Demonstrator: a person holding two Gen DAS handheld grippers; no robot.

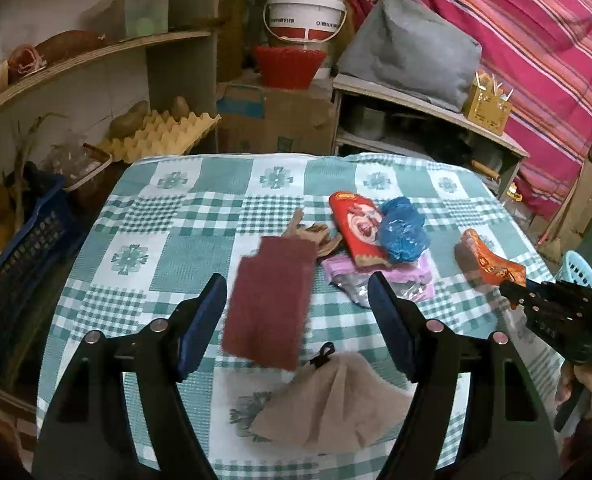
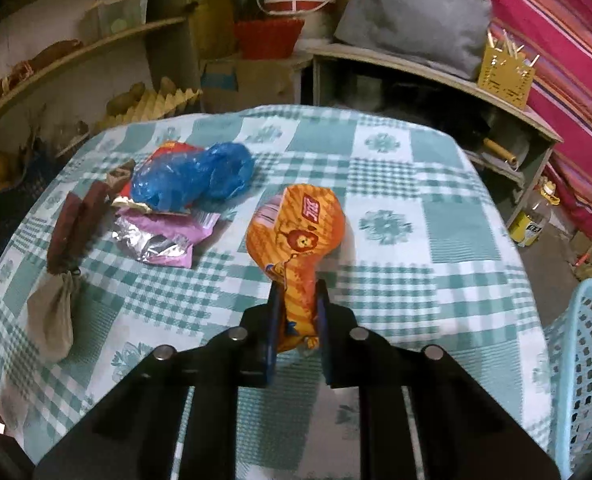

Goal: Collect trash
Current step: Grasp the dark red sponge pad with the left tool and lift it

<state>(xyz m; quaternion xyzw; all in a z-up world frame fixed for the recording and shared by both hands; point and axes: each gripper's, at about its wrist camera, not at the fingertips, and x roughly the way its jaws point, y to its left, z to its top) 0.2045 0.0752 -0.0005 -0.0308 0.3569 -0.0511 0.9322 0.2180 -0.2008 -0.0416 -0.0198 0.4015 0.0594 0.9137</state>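
While lifted, orange wrapper (image 2: pixel 296 240) sits pinched between right jaws (crumpled).

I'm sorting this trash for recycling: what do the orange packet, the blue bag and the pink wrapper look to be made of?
Orange packet: glossy printed plastic film, it seems; it crumples where the jaws pinch it.
Blue bag: thin translucent plastic, wrinkled and shiny.
Pink wrapper: probably foil-lined plastic; its torn-open inside shows silver and reflective.
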